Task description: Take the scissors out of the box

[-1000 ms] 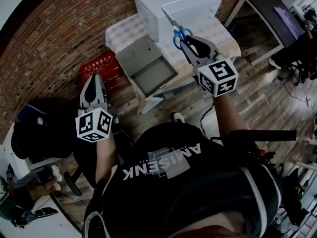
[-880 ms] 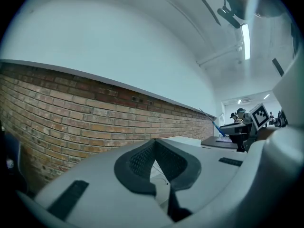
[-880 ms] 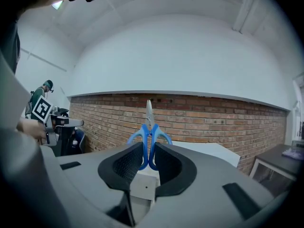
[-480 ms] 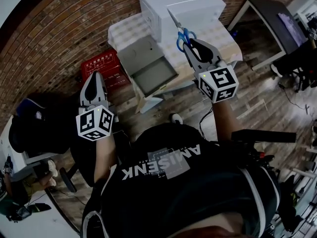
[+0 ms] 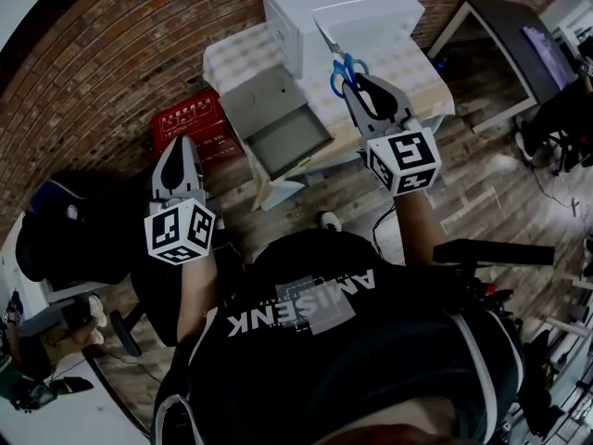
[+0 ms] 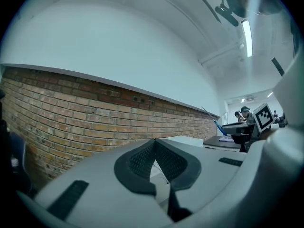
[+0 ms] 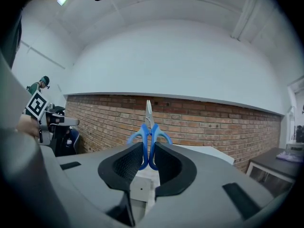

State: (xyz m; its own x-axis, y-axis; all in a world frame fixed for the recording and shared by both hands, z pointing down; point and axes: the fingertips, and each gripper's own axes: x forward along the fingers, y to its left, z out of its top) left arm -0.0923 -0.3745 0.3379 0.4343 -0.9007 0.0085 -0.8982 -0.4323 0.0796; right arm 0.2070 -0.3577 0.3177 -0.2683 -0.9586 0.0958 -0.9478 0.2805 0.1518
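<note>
The desk (image 5: pixel 232 58) carries a white box (image 5: pixel 343 12) at its far edge and an open grey box (image 5: pixel 278 123) at its left edge. The right gripper (image 5: pixel 357 82) is over the near edge, clamped on the blue scissors (image 5: pixel 341 63), held above the desk. The left gripper (image 5: pixel 178 146) is off the desk, jaws together, empty.

Red crate (image 5: pixel 190 123) against brick wall (image 5: pixel 83 82); dark desk (image 5: pixel 496 21) far right.

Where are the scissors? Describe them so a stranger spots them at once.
Start at the big white box on the checked-cloth table by the brick wall. Just in front of it, the right hand-held gripper clamps the small blue-handled steel scissors, blades towards the box. Nothing else there is blue and pointed.
</note>
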